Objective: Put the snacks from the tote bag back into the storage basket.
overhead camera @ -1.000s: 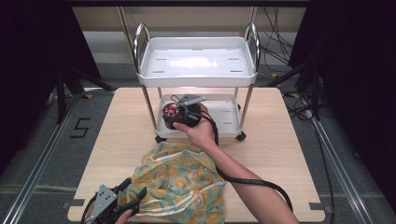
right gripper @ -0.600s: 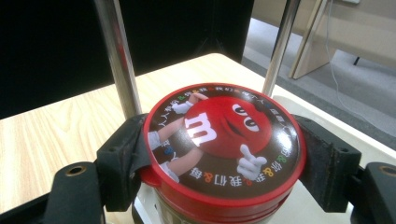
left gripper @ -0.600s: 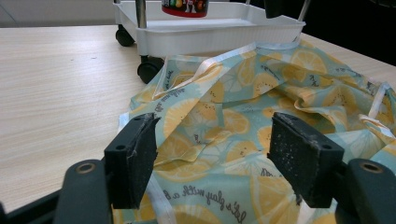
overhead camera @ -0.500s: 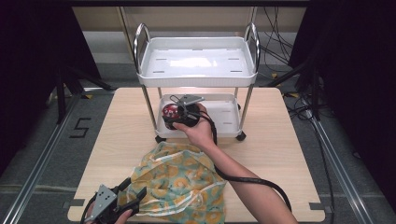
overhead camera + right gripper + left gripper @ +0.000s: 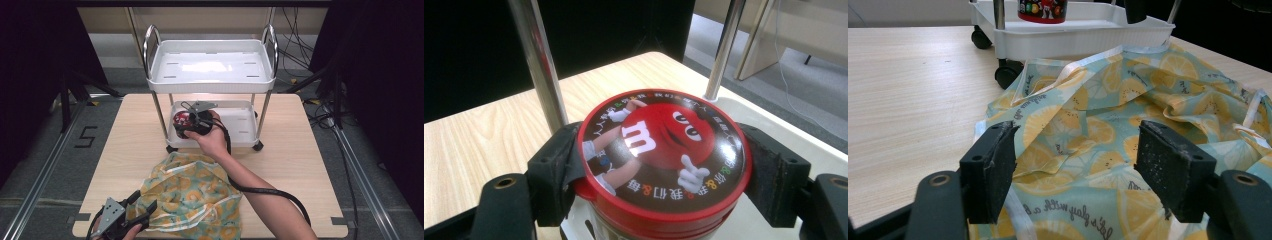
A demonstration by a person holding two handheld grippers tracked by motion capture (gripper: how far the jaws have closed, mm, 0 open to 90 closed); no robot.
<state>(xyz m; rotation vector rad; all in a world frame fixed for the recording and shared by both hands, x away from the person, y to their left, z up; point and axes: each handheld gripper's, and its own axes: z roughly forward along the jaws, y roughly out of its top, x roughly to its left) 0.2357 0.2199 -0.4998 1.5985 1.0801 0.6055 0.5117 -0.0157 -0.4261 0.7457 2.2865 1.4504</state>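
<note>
A jar with a red cartoon-candy lid (image 5: 659, 135) is clamped between the black pads of my right gripper (image 5: 664, 167). In the high view the jar (image 5: 179, 119) and right gripper (image 5: 187, 125) are over the left end of the lower tray (image 5: 242, 127) of a white two-tier cart. Whether the jar rests on the tray I cannot tell. My left gripper (image 5: 142, 207) is at the table's front left edge, open, its jaws wide on either side of a lemon-print cloth (image 5: 1128, 95) without pinching it. The left gripper (image 5: 1080, 172) hovers just above the cloth (image 5: 195, 195).
The cart's top tray (image 5: 210, 67) is bare, with chrome posts (image 5: 536, 65) close beside the jar. Its wheels (image 5: 1007, 76) stand on the wooden table (image 5: 135, 145). The cloth's far edge lies against the lower tray's rim (image 5: 1083, 40). Cables run on the floor at right.
</note>
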